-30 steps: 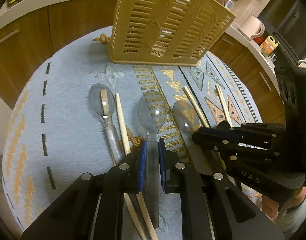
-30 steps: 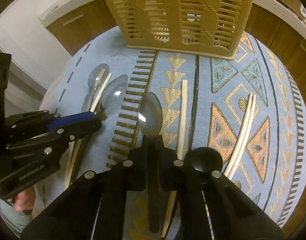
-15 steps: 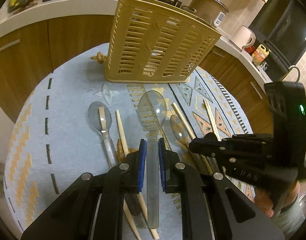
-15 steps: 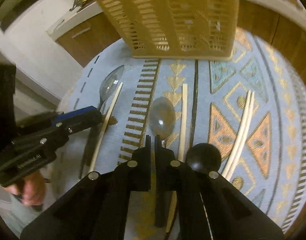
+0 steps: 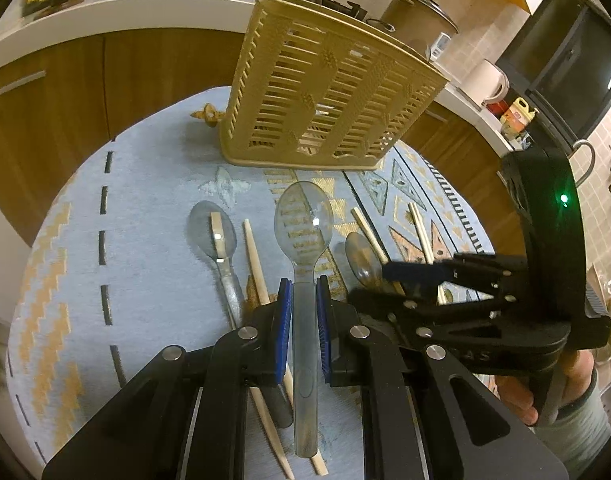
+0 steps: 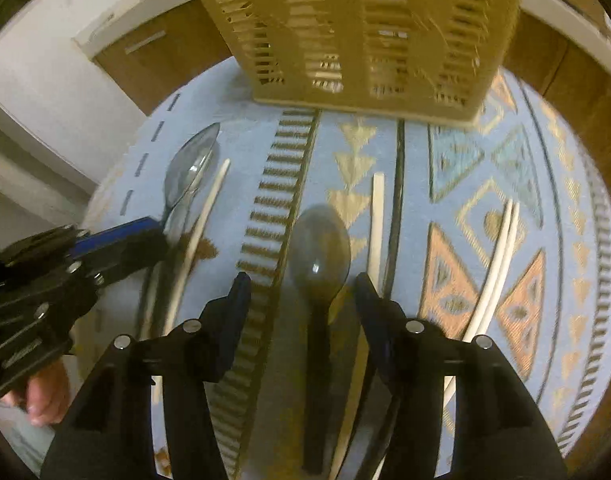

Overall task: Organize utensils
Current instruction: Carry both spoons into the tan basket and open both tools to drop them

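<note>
My left gripper [image 5: 304, 292] is shut on the handle of a clear plastic spoon [image 5: 303, 220] and holds it above the table, bowl pointing at the beige slotted utensil basket [image 5: 325, 88]. My right gripper [image 6: 301, 292] is open, its fingers either side of a dark translucent spoon [image 6: 319, 252] lying on the cloth; this gripper also shows in the left wrist view [image 5: 425, 272]. Another clear spoon [image 5: 213, 228] and wooden chopsticks [image 5: 257, 264] lie to the left. The basket [image 6: 357, 28] stands upright at the back.
A blue patterned tablecloth [image 6: 485, 152] covers the round table. A single chopstick [image 6: 375, 224] and a pair of chopsticks [image 6: 501, 256] lie right of the dark spoon. The left gripper [image 6: 117, 240] is low at the left. Kitchen counters and cabinets surround the table.
My left gripper has lifted the clear spoon off the cloth. My right gripper has opened and let go of the dark spoon, which now lies on the table.
</note>
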Available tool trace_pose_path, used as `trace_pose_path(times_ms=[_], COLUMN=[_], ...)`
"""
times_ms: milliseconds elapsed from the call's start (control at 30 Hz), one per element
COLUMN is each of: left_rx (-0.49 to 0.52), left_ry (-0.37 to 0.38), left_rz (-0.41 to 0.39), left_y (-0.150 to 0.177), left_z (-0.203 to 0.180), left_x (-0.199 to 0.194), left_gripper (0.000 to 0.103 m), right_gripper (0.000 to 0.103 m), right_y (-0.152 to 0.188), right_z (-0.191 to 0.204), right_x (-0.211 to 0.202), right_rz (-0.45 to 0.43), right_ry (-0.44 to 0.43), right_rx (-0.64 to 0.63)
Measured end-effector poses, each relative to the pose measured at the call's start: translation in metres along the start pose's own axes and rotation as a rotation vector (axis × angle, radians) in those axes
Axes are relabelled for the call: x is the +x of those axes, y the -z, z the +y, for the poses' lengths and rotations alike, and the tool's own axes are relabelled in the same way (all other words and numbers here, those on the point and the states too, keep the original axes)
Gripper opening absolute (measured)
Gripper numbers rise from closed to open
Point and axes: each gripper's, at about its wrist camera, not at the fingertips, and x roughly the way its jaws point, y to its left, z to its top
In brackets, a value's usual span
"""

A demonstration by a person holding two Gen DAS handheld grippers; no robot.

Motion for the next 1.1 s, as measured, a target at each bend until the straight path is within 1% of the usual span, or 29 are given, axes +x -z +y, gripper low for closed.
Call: trace_pose_path(times_ms=[67, 133, 167, 267, 367, 400, 467, 600, 667, 733, 800, 867, 933, 1100], left_rx=[-0.005, -0.011, -0.012, -0.02, -0.024, -0.026, -0.025, -0.014, -0.001, 0.012, 0.02, 0.02, 0.02, 0.023], left_ry=[0.0, 0.002, 0.002, 0.002, 0.0, -0.001, -0.003, 0.0, -0.001, -0.01, -0.008, -0.001, 0.007, 0.021], left_rz=[0.0, -0.003, -0.005, -0.012, -0.016, -0.019, -0.035, -0.081, -0.11, -0.149, -0.18, -0.216, -0.255, -0.378], left_y=[0.0, 0.001, 0.001, 0.0, 0.001, 0.001, 0.0, -0.002, -0.003, -0.004, -0.004, -0.006, -0.009, -0.023], left_z=[0.002, 0.005, 0.005, 0.008, 0.009, 0.009, 0.007, 0.002, -0.003, -0.008, -0.012, -0.016, -0.018, -0.027], left_x=[0.0, 0.0, -0.001, -0.002, -0.003, -0.004, -0.007, -0.018, -0.025, -0.034, -0.042, -0.05, -0.059, -0.085], left_gripper=[0.01, 0.01, 0.01, 0.01, 0.01, 0.01, 0.01, 0.01, 0.01, 0.01, 0.01, 0.01, 0.01, 0.01], right_gripper=[0.047, 0.031, 0.028, 0.028, 0.028, 0.028, 0.028, 0.028, 0.028, 0.028, 0.028, 0.028, 0.028, 0.028], right_y=[0.0, -0.004, -0.003, 0.001, 0.009, 0.018, 0.025, 0.037, 0.042, 0.05, 0.053, 0.054, 0.049, 0.029], right_z=[0.009, 0.024, 0.028, 0.033, 0.032, 0.025, 0.016, 0.01, 0.007, 0.001, 0.004, 0.002, -0.002, -0.006], right_x=[0.003, 0.008, 0.008, 0.006, -0.003, -0.011, -0.027, -0.062, -0.075, -0.092, -0.106, -0.116, -0.132, -0.169], right_rz=[-0.011, -0.018, -0.022, -0.039, -0.073, -0.087, -0.123, -0.235, -0.277, -0.346, -0.409, -0.454, -0.52, -0.644], right_ry=[0.04, 0.113, 0.137, 0.137, 0.104, 0.095, 0.075, -0.006, -0.041, -0.089, -0.119, -0.141, -0.164, -0.18], right_rx=[-0.025, -0.066, -0.085, -0.092, -0.09, -0.089, -0.089, -0.083, -0.077, -0.067, -0.061, -0.048, -0.03, 0.001])
